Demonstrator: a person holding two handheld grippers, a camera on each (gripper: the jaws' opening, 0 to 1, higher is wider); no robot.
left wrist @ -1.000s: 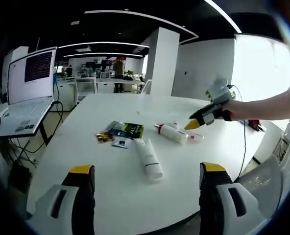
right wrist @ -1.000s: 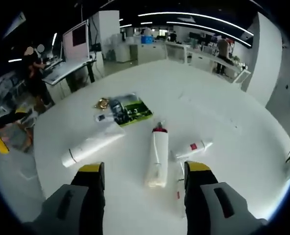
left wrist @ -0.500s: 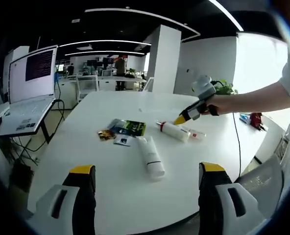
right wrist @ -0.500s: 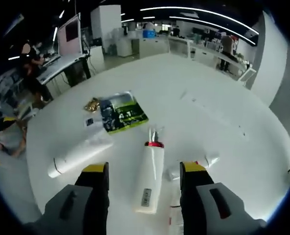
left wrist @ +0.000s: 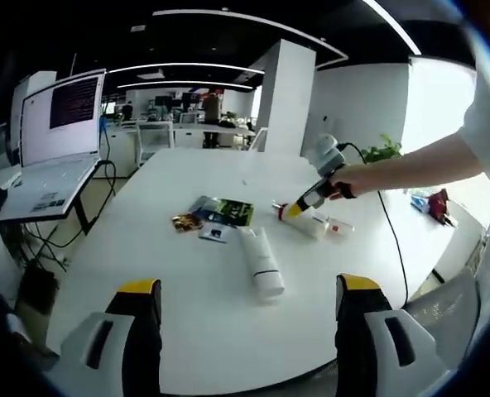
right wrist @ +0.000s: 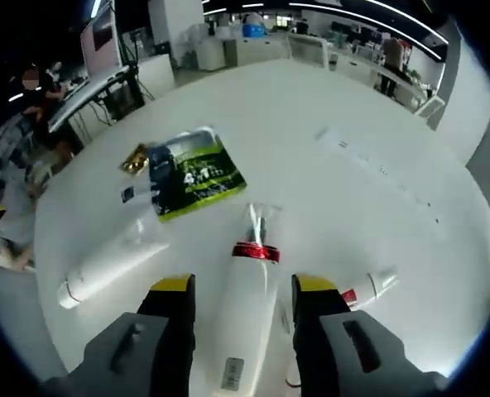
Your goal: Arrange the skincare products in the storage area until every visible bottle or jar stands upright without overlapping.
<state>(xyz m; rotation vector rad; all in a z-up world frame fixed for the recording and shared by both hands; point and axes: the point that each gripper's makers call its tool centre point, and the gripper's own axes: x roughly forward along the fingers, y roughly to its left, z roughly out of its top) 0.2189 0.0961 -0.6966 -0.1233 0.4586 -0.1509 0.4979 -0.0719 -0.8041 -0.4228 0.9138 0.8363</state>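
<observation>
White pump bottle (right wrist: 247,318) lies on the table (right wrist: 377,207) between my right gripper's (right wrist: 237,291) spread jaws; my left gripper (left wrist: 243,291) hovers open.

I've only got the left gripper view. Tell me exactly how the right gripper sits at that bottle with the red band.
Observer: In the right gripper view, the right gripper has its jaws open, one on each side of the lying bottle, with a slim gap on both sides.
Operator: Give me the way its cap points.
Observer: The clear cap points away from the jaws, toward the green packet.
Operator: Name anything close to the jaws.
Observer: A small tube with a red label lies flat just beyond the jaw on that view's right. I cannot tell whether they touch.
</observation>
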